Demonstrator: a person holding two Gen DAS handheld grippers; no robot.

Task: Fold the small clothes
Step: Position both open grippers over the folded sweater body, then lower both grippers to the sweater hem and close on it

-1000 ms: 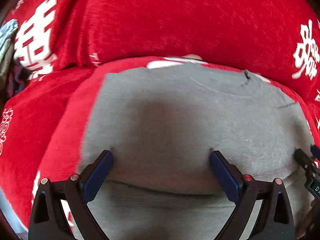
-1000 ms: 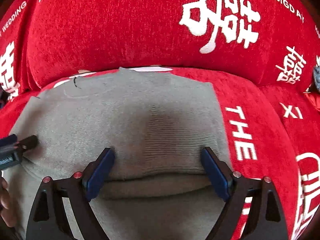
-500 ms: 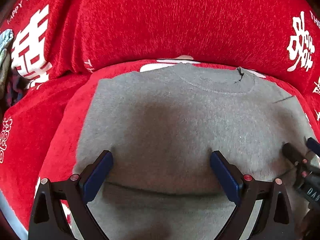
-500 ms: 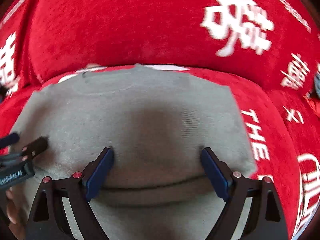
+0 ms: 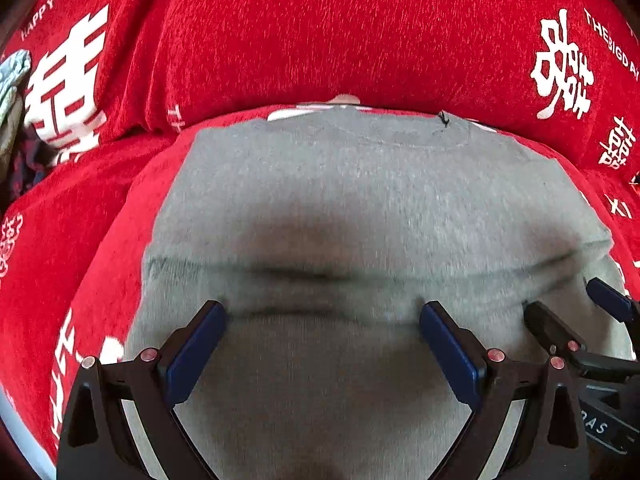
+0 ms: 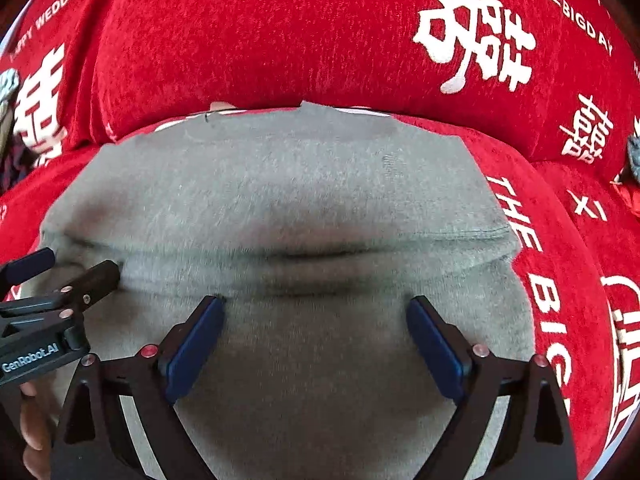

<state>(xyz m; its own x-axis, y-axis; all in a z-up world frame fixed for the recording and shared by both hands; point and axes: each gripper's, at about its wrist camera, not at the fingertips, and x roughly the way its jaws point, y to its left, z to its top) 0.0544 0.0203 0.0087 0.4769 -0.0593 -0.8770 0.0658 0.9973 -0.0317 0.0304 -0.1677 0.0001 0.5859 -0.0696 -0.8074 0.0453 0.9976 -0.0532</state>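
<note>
Both grippers spread wide, gripping nothing: left gripper (image 5: 322, 314) and right gripper (image 6: 316, 308) side by side, tips at the raised crease of the grey sweater (image 5: 360, 200). Sweater lies on the red sofa cover (image 5: 280, 32), neckline at its far edge toward the backrest, long axis running away from the fingers. Bottom fold looks begun, further folding probably left

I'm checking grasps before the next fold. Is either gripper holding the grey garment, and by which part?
Neither. The left gripper and the right gripper both stand wide open over the grey garment, near its raised fold; nothing is pinched.
</note>
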